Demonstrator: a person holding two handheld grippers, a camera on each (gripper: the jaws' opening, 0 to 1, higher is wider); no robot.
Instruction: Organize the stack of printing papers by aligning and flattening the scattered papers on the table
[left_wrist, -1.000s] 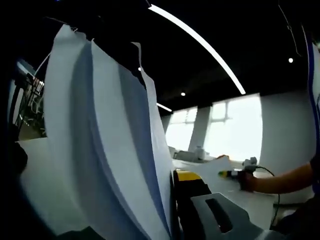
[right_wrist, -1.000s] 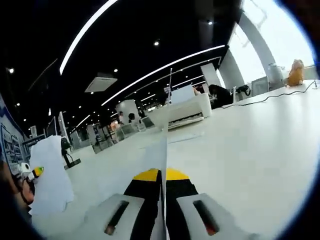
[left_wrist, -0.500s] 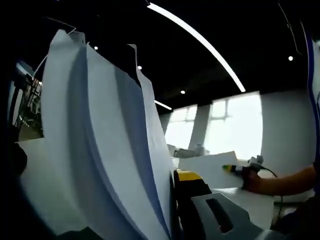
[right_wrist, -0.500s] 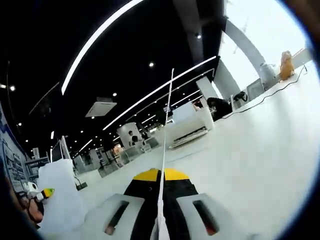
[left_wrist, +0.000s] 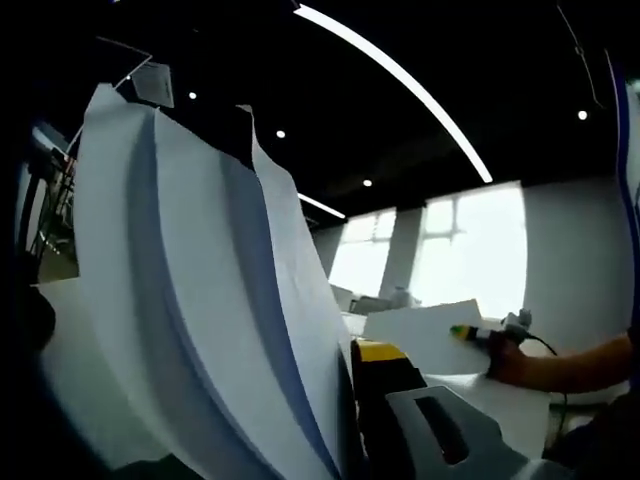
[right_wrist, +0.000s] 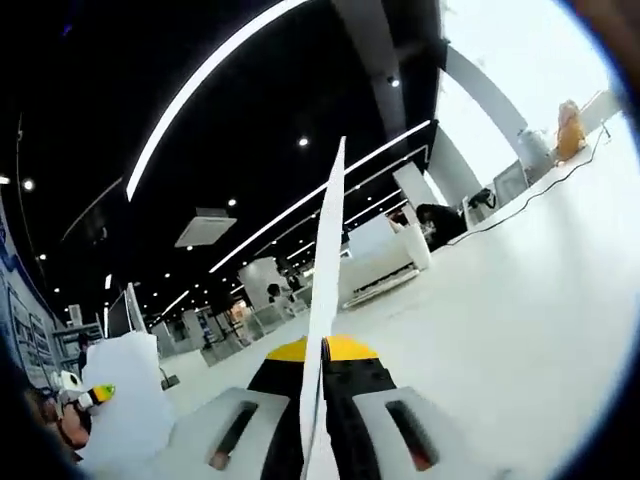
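Observation:
A thick stack of white printing papers (left_wrist: 190, 300) stands upright and bowed. My left gripper (left_wrist: 352, 352) is shut on its lower edge, and only the yellow-tipped jaw on the right of the papers shows. Further right, my right gripper (left_wrist: 488, 336) holds a single white sheet (left_wrist: 420, 338) above the white table (left_wrist: 500, 405). In the right gripper view that sheet (right_wrist: 325, 270) rises edge-on between the jaws of my right gripper (right_wrist: 314, 352), which is shut on it. The left gripper (right_wrist: 95, 393) and its paper stack (right_wrist: 125, 400) appear at the far left.
A person's forearm (left_wrist: 575, 362) reaches in from the right. The white table (right_wrist: 500, 320) stretches far ahead, with a black cable (right_wrist: 535, 192) and an orange object (right_wrist: 568, 125) at its far end. A white boxy unit (right_wrist: 380, 255) stands beyond. Bright windows (left_wrist: 470, 255) are behind.
The right gripper has lifted its single sheet off the table and tilted up. The stack in the left gripper has bowed and sagged slightly to the left.

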